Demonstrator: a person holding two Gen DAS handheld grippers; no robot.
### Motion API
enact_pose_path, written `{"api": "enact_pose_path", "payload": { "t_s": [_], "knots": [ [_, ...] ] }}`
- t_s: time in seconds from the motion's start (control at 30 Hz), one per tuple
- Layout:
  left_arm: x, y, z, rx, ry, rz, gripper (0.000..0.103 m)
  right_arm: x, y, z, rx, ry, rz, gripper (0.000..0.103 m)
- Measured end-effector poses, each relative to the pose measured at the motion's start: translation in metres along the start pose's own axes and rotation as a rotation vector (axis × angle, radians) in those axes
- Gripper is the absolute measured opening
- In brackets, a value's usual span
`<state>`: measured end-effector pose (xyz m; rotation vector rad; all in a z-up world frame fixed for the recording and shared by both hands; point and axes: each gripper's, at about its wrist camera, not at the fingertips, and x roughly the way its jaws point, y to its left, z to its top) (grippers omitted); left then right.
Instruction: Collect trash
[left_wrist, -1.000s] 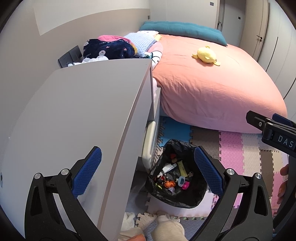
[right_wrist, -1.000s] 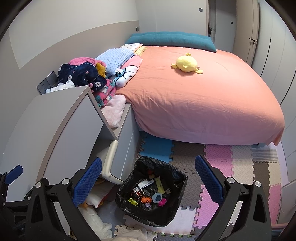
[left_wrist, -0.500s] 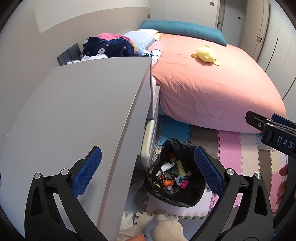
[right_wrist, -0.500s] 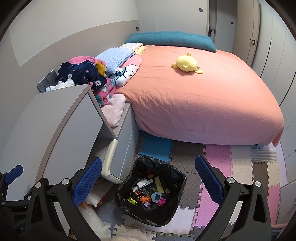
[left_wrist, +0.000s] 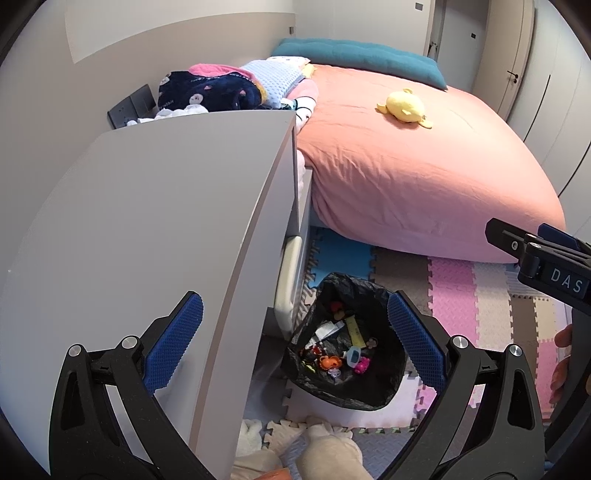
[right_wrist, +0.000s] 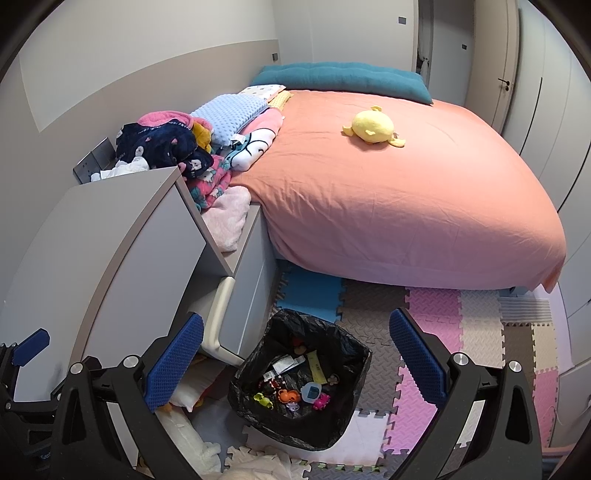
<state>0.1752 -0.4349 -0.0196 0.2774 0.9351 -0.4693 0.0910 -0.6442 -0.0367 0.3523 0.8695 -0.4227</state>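
Two open claws, one bin. Black-lined trash bin (right_wrist: 301, 384) sits on the foam floor mats (right_wrist: 476, 317), just beside the foot of the grey cabinet (right_wrist: 122, 236) and near the bed (right_wrist: 406, 199) edge. Bin already has stuff in it: small colourful bits, a wrapper, a yellow strip, all low in the liner. Mouth faces up, bag rim crumpled.

Key relation: bin lies below and ahead of both claws. In the right wrist view it sits almost dead centre between the fingers; in the left wrist view it's pushed right of centre, w/ the cabinet top filling the left half. So right gripper (right_wrist: 295, 369) looks better lined up for anything bin-related; left gripper (left_wrist: 295, 350) is over the cabinet edge.

Right gripper: jaws spread wide, nothing between pads, touching nothing. Left gripper: same, wide apart, empty.

No loose trash clearly visible on the cabinet top or mats, so can't tell what the next pick is. Clothes pile (right_wrist: 166, 147) and yellow plush (right_wrist: 373, 127) on bed prob not trash.
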Motion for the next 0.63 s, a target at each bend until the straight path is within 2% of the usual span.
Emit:
{"api": "enact_pose_path", "payload": {
  "t_s": [0.37,0.53,0.63],
  "knots": [
    [-0.0017,-0.0001,-0.0007,0.004,-0.025,-0.019,0.097,0.0000,0.0003,-0.0021,-0.003,0.003,-0.004,0.100],
    [0.0028,0.0039,0.0022,-0.026,0.017,-0.044,0.097,0.0000,0.0008,-0.0035,-0.002,0.005,-0.003,0.100],
    [-0.0010,0.0038,0.0009,-0.019,-0.019,-0.025,0.097,0.0001,0.0015,-0.0044,-0.002,0.006,-0.004,0.100]
  ]
}}
